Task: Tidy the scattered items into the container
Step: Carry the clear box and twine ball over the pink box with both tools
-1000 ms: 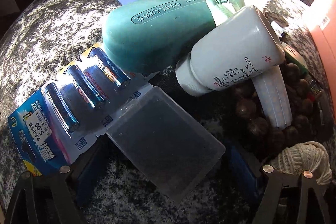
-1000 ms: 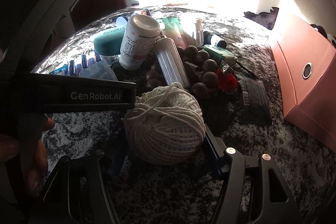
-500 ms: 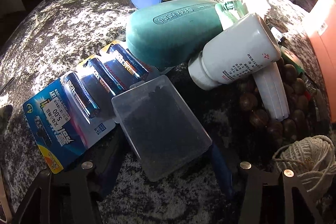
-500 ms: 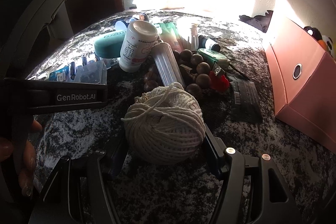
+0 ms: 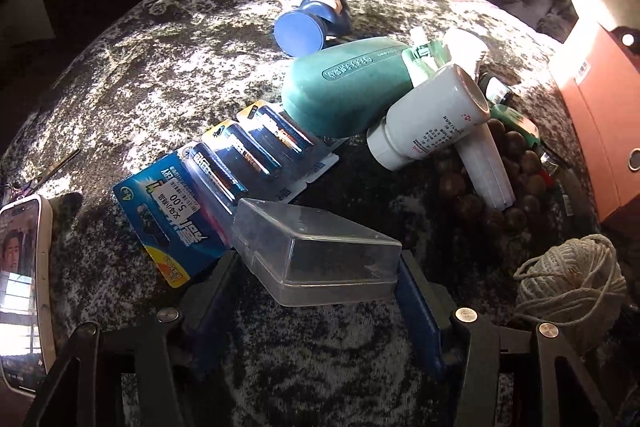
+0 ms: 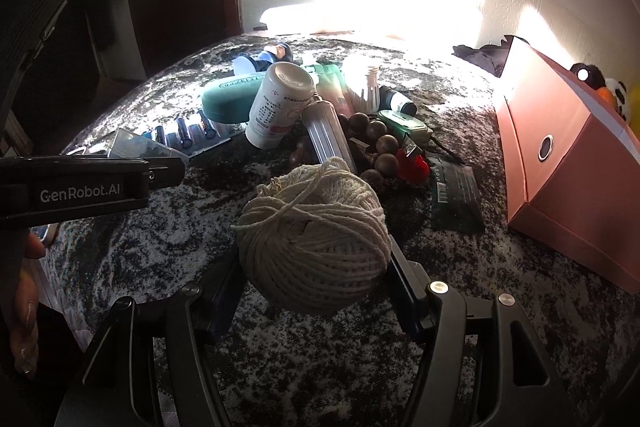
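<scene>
left gripper (image 5: 316, 267) clamped the clear box (image 5: 316, 255) and lifted it | right gripper (image 6: 316, 263) gripped the twine ball (image 6: 314, 231), lifted too | pink bin (image 6: 568, 163) was next, I'd guess

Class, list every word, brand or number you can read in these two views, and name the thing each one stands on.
"GenRobot.AI": side of the left gripper.
"5.00": white price sticker on the battery pack; it reads upside down.
Embossed lettering on the green case: too blurred to read.
Small print on the white bottle: too small.
Barcode on the dark packet: unreadable.

Both the left gripper (image 5: 318, 277) and right gripper (image 6: 314, 273) point steeply downward, jaws clamped on loads.
</scene>
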The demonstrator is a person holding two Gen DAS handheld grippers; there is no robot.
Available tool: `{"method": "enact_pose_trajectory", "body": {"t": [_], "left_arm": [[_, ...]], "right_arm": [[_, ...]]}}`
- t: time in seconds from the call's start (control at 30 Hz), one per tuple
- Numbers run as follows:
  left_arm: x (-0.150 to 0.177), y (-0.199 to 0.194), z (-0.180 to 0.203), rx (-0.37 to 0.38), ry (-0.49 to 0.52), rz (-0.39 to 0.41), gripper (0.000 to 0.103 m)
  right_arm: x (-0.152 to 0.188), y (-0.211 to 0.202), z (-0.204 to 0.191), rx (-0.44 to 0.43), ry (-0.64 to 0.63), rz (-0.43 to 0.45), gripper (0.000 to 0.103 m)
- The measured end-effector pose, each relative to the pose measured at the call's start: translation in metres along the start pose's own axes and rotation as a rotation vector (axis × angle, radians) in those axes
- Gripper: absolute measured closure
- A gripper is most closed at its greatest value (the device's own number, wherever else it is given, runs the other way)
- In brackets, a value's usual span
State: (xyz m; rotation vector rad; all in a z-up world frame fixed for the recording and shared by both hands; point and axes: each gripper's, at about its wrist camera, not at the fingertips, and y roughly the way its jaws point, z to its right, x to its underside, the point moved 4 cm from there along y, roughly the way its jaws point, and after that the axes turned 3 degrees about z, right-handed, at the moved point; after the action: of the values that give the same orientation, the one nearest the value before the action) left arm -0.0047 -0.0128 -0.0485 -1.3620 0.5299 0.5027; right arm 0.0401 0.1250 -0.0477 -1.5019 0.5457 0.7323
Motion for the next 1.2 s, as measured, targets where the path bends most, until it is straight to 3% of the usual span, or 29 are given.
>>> {"method": "enact_pose_trajectory", "body": {"t": [0.4, 0.6, 0.83, 1.2], "left_arm": [[0.012, -0.062, 0.005, 0.012, 0.018, 0.076, 0.039], [0.004, -0.104, 0.031, 0.028, 0.052, 0.154, 0.039], [-0.009, -0.134, 0.094, 0.066, 0.161, 0.230, 0.039], [-0.042, -0.164, 0.228, 0.221, 0.310, 0.288, 0.039]], "right_arm": [[-0.004, -0.062, -0.008, -0.004, 0.007, 0.089, 0.036], [-0.006, -0.107, -0.002, 0.013, 0.020, 0.164, 0.037], [0.000, -0.162, 0.033, 0.090, 0.060, 0.229, 0.037], [-0.008, -0.267, 0.148, 0.327, 0.175, 0.369, 0.037]]}}
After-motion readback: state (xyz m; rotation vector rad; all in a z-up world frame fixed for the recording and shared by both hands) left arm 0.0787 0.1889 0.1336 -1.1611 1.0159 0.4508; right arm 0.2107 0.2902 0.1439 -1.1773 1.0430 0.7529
